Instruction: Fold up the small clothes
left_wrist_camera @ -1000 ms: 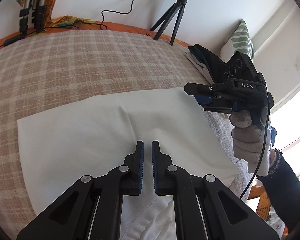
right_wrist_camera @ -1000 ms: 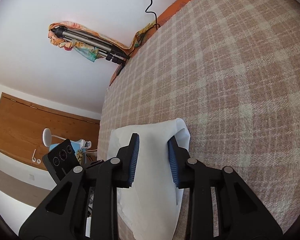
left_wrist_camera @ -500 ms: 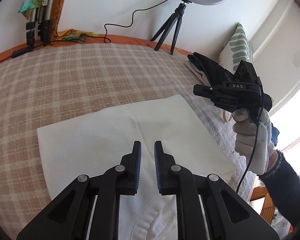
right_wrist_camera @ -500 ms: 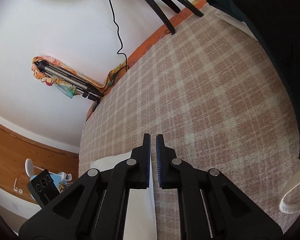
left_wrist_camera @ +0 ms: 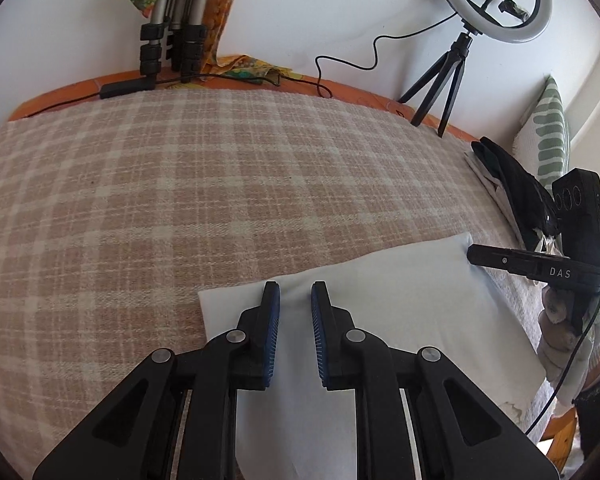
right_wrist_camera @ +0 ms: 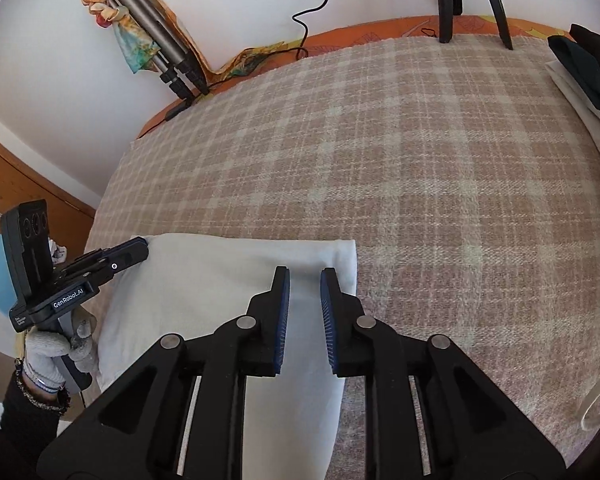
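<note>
Checked blanket [left_wrist_camera: 180, 184]: fills frame middle
White cloth [left_wrist_camera: 400, 300]: lower centre
Ring light [left_wrist_camera: 492, 0]: upper right
Dark clothes [left_wrist_camera: 512, 184]: right edge
Left gripper [left_wrist_camera: 295, 300]: released over cloth
Right gripper [right_wrist_camera: 304, 284]: jaws just opening, cloth under them, ungripped

Folded cloth [left_wrist_camera: 380, 300] at the bed's [left_wrist_camera: 180, 200] near edge, clothes pile [left_wrist_camera: 512, 188] right, ring light [left_wrist_camera: 488, 0] behind, tripod [left_wrist_camera: 172, 20] far left.

Text on right gripper [left_wrist_camera: 475, 255]: "DAS", white letters on the black body, at the right edge of the left wrist view.
Text on left gripper [right_wrist_camera: 142, 249]: "GenRobot.AI", white letters on the side of the black body, at the lower left of the right wrist view.
Small print on left gripper: some more white lines stand under "GenRobot.AI", near the back end, but they are too small to read.
Other text: no other text can be read in both views.
</note>
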Demonstrator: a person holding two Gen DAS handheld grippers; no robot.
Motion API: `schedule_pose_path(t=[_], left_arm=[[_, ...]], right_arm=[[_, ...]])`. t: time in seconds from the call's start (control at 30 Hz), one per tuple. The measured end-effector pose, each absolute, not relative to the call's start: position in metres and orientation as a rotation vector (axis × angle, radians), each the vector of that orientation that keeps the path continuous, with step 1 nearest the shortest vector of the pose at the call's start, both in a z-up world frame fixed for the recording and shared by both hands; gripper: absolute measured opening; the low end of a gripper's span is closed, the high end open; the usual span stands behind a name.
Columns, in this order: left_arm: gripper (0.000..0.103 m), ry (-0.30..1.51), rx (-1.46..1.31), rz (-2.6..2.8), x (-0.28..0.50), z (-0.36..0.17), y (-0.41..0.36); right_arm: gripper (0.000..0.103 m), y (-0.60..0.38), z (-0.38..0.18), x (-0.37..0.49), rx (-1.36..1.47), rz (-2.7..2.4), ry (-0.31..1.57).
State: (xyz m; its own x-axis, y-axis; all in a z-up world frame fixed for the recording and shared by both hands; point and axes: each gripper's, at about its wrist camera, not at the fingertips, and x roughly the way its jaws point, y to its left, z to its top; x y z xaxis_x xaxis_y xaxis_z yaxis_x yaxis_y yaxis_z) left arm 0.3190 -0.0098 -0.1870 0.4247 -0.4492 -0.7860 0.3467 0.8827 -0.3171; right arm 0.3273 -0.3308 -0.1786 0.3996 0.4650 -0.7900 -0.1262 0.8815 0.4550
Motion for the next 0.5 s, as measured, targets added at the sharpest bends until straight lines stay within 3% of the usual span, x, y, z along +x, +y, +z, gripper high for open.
schedule_pose_path(t=[0.23, 0.3, 0.33, 0.37, 0.5], left_arm=[[0.016, 0.988, -0.126, -0.454, 0.313, -0.168, 0.014], [0.028, 0.993, -0.177, -0.466, 0.312, -0.161, 0.025], [0.044, 0.999, -0.205, -0.467, 0.312, -0.158, 0.03], [0.049, 0.999, -0.235, -0.47, 0.311, -0.155, 0.035], [0.049, 1.013, -0.335, -0.511, 0.307, -0.146, 0.05]], right_arm=[[0.02, -0.37, -0.161, 0.31, 0.384, 0.275, 1.111], [0.031, -0.38, -0.144, 0.298, 0.41, 0.288, 1.092], [0.039, -0.385, -0.134, 0.291, 0.41, 0.296, 1.078], [0.042, -0.388, -0.124, 0.284, 0.409, 0.305, 1.068], [0.043, -0.405, -0.078, 0.256, 0.425, 0.346, 1.03]])
